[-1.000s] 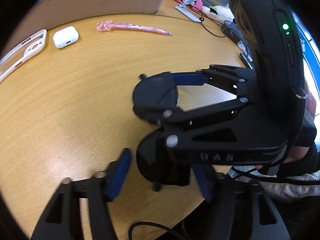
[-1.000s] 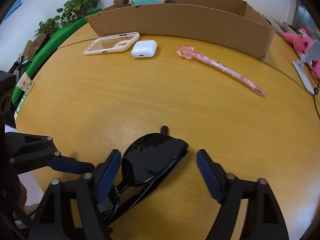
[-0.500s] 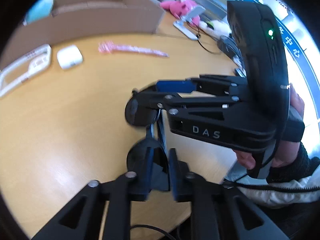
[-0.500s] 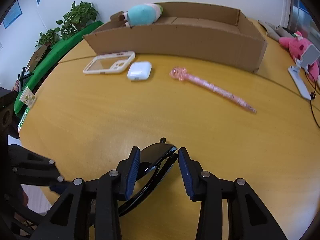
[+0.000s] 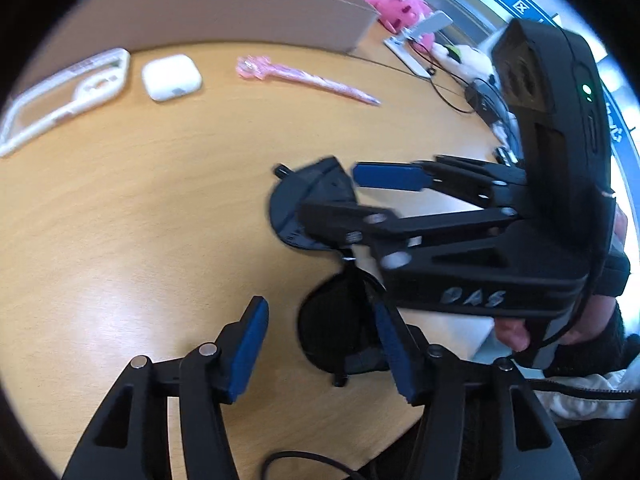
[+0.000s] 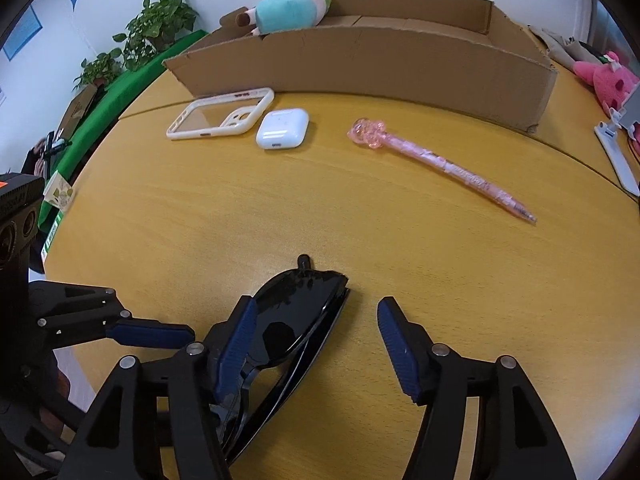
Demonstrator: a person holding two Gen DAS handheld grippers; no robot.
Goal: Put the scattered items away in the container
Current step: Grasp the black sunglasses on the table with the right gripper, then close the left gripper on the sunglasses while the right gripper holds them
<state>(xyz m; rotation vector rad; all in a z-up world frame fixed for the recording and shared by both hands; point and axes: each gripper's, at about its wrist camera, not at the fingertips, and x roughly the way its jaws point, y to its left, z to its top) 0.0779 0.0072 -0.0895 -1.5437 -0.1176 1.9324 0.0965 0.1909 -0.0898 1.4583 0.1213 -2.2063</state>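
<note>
Black folded sunglasses [image 6: 296,316] lie on the wooden table near its front edge; they also show in the left wrist view [image 5: 340,328]. My right gripper [image 6: 316,340] is open around one lens end. My left gripper [image 5: 320,344] is open around the other lens. A white phone case [image 6: 222,118], a white earbud case [image 6: 283,128] and a pink pen [image 6: 436,162] lie in front of the long cardboard box [image 6: 360,60].
A teal plush toy [image 6: 290,10] rests in the box's left end. A pink plush [image 6: 608,78] and a white phone stand [image 6: 618,152] sit at the right. Cables lie at the table's right edge [image 5: 460,92]. Plants [image 6: 152,36] stand at the back left.
Both grippers closed on the sunglasses half a second ago and have now opened again. The sunglasses lie on the table.
</note>
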